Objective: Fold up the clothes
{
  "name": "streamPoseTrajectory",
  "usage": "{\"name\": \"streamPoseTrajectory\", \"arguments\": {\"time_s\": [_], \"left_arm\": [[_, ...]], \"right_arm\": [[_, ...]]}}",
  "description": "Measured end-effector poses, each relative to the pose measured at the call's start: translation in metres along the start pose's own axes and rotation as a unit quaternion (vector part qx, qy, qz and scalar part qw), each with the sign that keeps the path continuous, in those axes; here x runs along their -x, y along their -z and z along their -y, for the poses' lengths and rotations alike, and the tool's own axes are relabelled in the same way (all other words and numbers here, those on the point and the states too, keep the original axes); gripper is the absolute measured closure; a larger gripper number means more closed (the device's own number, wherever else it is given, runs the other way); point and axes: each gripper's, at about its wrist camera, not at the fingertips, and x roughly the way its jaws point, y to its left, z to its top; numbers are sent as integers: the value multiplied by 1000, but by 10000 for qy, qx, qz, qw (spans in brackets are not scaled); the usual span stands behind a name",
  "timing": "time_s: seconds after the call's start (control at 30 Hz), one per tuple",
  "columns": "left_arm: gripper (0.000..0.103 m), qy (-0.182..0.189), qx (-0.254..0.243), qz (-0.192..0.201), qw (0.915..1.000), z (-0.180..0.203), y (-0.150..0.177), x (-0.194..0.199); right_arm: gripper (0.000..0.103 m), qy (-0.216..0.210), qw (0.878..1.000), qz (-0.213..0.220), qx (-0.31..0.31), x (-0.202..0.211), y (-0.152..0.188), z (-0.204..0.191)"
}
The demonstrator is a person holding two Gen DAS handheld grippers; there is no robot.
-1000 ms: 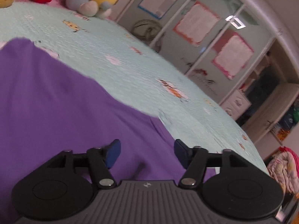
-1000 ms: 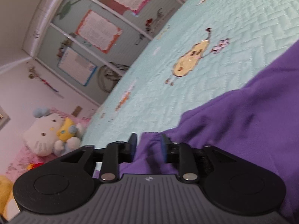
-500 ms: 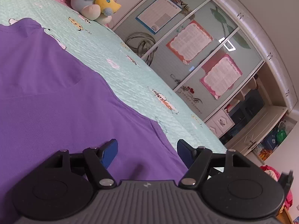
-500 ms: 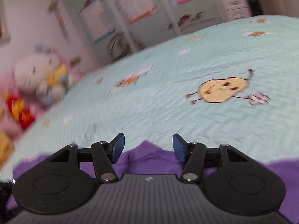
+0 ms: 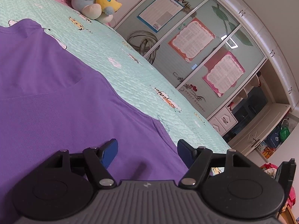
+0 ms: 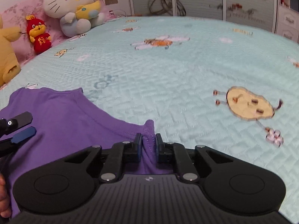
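In the right wrist view, the right gripper point(image 6: 147, 142) is seen nearest the lens, its black jaws closed on a bunched ribbed edge of the purple knit cotton garment point(image 6: 61, 119), with a fold of the cloth pinched upright between the blue pads. In the left wrist view, the left gripper point(image 5: 146, 149) is held above the same purple garment point(image 5: 56, 102) with its jaws spread wide and nothing between them; its blue-padded fingertips point(image 6: 24, 134) are also seen at the left edge of the right wrist view, just over the cloth. The garment is laid flat on the pale mint-green quilted bedspread point(image 6: 168, 74), occupying the near left part of the bed, with a sleeve seam and a ribbed hem visible. Beyond the garment, a printed yellow cartoon figure point(image 6: 249, 106) is seen on the bedspread to the right, and a printed bee motif point(image 6: 158, 42) farther off. At the head of the bed, a large white plush cat holding a yellow toy point(image 6: 74, 5), a small red plush figure point(image 6: 39, 34) and part of a yellow plush toy point(image 6: 7, 56) are set against a pink floral surface. Farthest away, a wardrobe with frosted sliding doors point(image 5: 196, 43) bearing pinned printed sheets is seen.
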Motion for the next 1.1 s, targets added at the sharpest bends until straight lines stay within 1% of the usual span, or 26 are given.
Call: {"name": "streamPoseTrajectory", "arguments": {"time_s": [0.07,0.1,0.2,0.23,0.27,0.3,0.33,0.37,0.43,0.57,0.63,0.67,0.73,0.8,0.87,0.9,0.97,1.03,1.07,1.1], "left_arm": [[29,-10,-11,-1,10000,0,0,-1],[29,-18,-21,-3,10000,1,0,-1],[29,-41,-45,-10,10000,2,0,-2],[29,-46,-51,-13,10000,2,1,-3],[29,-51,-56,-15,10000,2,1,-3],[29,-55,-60,-17,10000,2,1,-3],[29,-58,-64,-19,10000,2,1,-4],[29,-61,-71,-21,10000,2,1,-4],[28,-63,-75,-22,9999,1,1,-4],[28,-72,-87,-22,9999,2,2,-4],[27,-83,-97,-16,9999,2,2,-4],[27,-86,-100,-15,9999,2,2,-4],[27,-92,-105,-14,9999,2,2,-4],[27,-100,-115,-14,9999,3,3,-5],[27,-100,-116,-14,9999,3,3,-5],[27,-97,-119,-16,9999,2,3,-5],[26,-96,-120,-16,9999,2,3,-5],[26,-96,-122,-16,9999,1,3,-5],[26,-97,-123,-16,9999,1,4,-5],[26,-97,-123,-17,9999,1,4,-5]], "right_arm": [[94,225,9997,84,-40,-6,-1,2],[94,271,9995,111,-100,-9,0,4],[93,216,9989,208,-359,-12,5,13],[91,141,9984,215,-505,-10,5,18],[82,94,9976,218,-651,-6,6,23],[76,122,9963,261,-804,0,7,27],[68,179,9946,328,-968,7,8,32],[67,229,9920,447,-1159,18,12,38],[64,370,9840,734,-1580,46,22,54],[52,1090,9584,1191,-2356,121,63,94],[51,1556,9449,1333,-2553,160,88,111],[46,1725,9389,1381,-2637,177,100,119],[39,1985,9299,1337,-2792,202,124,135],[39,2177,9228,1201,-2942,212,144,149],[39,2197,9156,1162,-3161,213,158,160],[39,2075,9134,1209,-3287,210,163,164],[39,1769,9112,1252,-3505,201,169,171],[38,1705,9133,1213,-3495,187,167,170],[42,1629,9176,1232,-3410,182,165,167],[51,1505,9233,1180,-3331,179,162,164]]}}
